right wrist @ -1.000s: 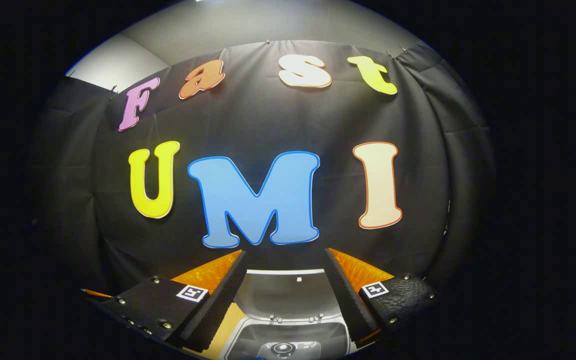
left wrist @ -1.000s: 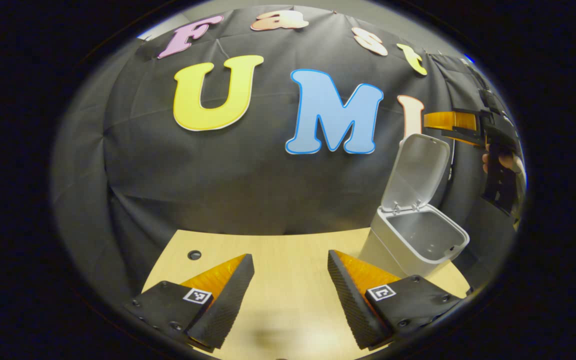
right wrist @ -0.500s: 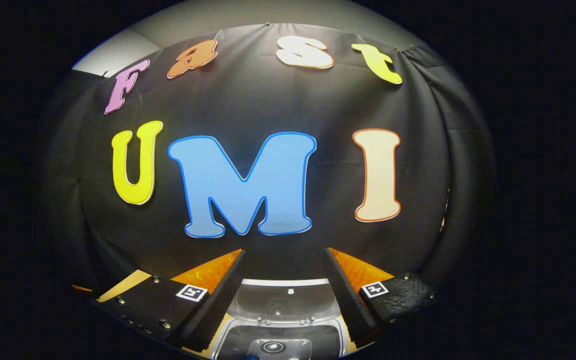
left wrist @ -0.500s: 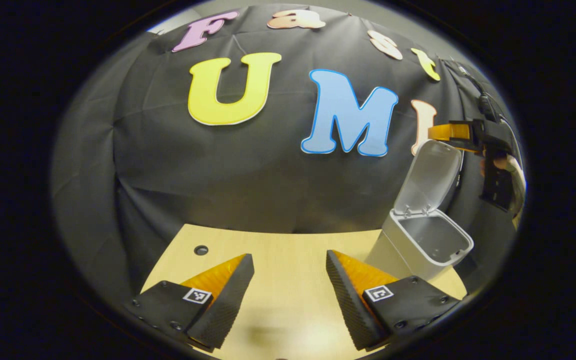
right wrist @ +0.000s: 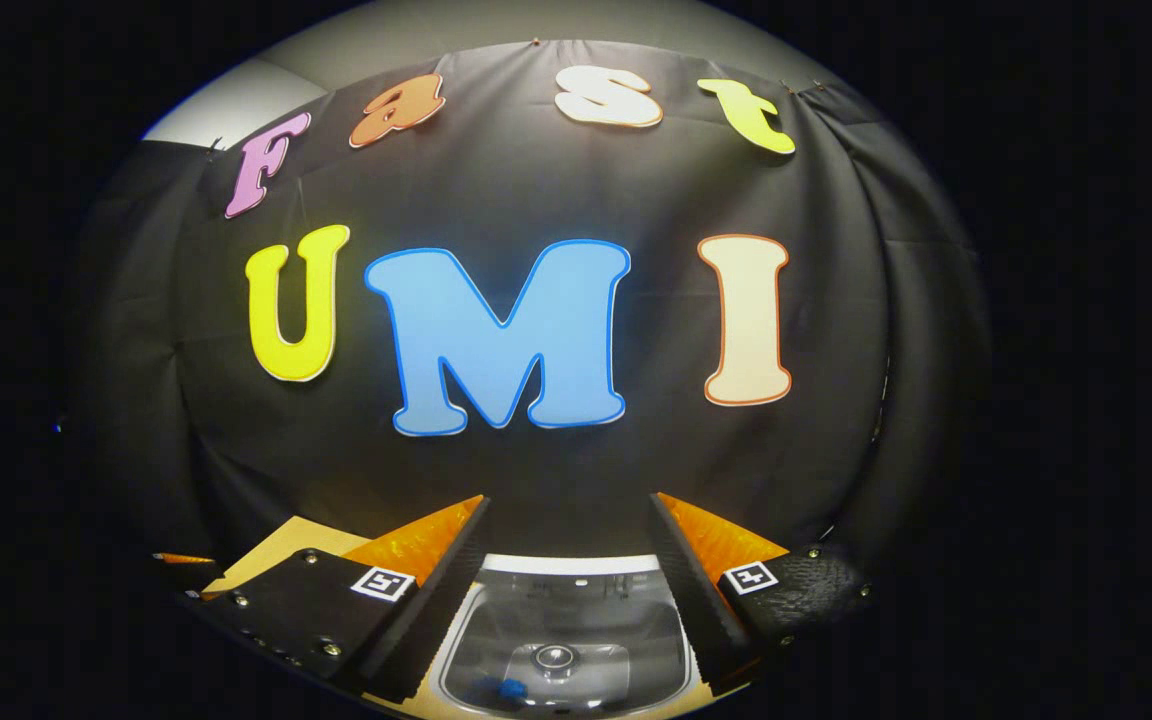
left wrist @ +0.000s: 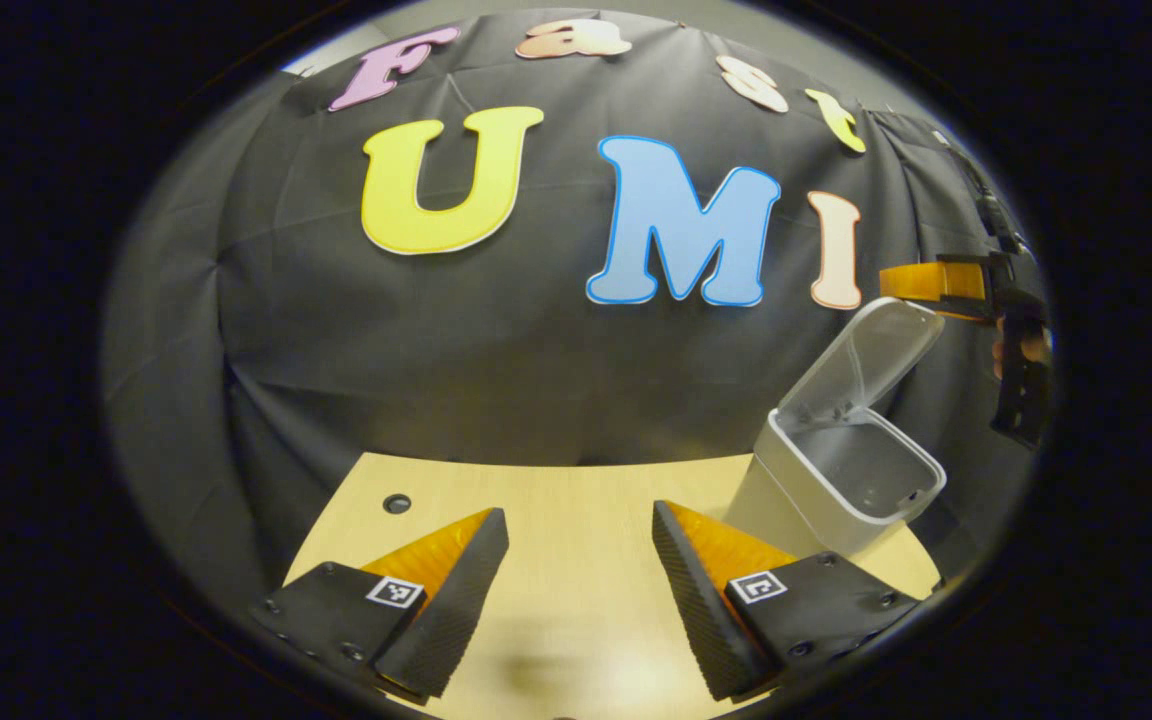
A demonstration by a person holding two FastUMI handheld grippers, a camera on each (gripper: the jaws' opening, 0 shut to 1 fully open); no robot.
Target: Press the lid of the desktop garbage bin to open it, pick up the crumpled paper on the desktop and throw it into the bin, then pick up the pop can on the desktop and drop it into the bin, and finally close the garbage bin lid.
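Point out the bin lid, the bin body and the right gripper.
bin lid [left wrist: 861, 360]: left gripper view, on the raised lid's inner face.
bin body [left wrist: 786, 495]: left gripper view, on the outer side wall below the rim.
right gripper [right wrist: 568, 530]: right gripper view, midway between its fingertips, above the bin.

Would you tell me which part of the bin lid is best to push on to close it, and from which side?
Push the lid at its free top edge, farthest from the hinge, coming from behind and above. It stands tilted over the open bin, hinged at the rear rim, so a downward push there should swing it shut. The right gripper is at that edge; whether it touches is unclear.
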